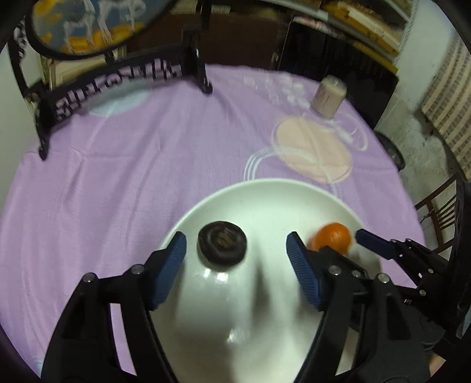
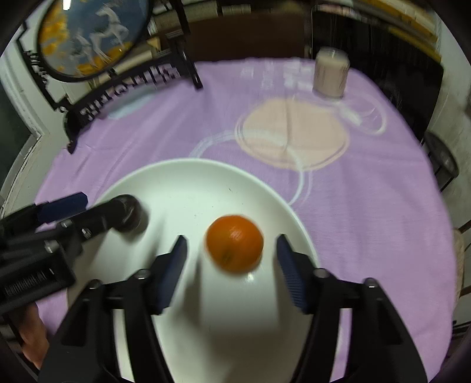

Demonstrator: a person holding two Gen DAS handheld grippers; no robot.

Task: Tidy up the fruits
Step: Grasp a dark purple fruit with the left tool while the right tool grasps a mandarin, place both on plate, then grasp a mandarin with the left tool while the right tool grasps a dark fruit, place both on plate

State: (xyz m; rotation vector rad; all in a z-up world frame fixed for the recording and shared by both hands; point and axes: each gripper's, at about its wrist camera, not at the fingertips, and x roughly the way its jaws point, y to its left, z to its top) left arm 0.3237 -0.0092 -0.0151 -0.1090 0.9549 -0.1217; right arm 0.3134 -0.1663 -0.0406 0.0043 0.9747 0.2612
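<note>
A white plate (image 1: 265,194) lies on the purple tablecloth; it also shows in the right wrist view (image 2: 182,176). A dark, round, flattish fruit (image 1: 222,246) rests on its left part, between the tips of my open left gripper (image 1: 235,247) and near its left finger. It shows partly hidden behind the left gripper in the right wrist view (image 2: 132,212). An orange (image 2: 234,243) sits on the plate between the fingers of my open right gripper (image 2: 231,250), touching neither. It also shows in the left wrist view (image 1: 332,237).
A pale cylindrical jar (image 1: 328,95) stands at the far right of the table. A black ornate stand (image 1: 117,85) holding a round painted panel (image 1: 88,26) stands at the far left. A chair (image 1: 441,215) is at the right edge.
</note>
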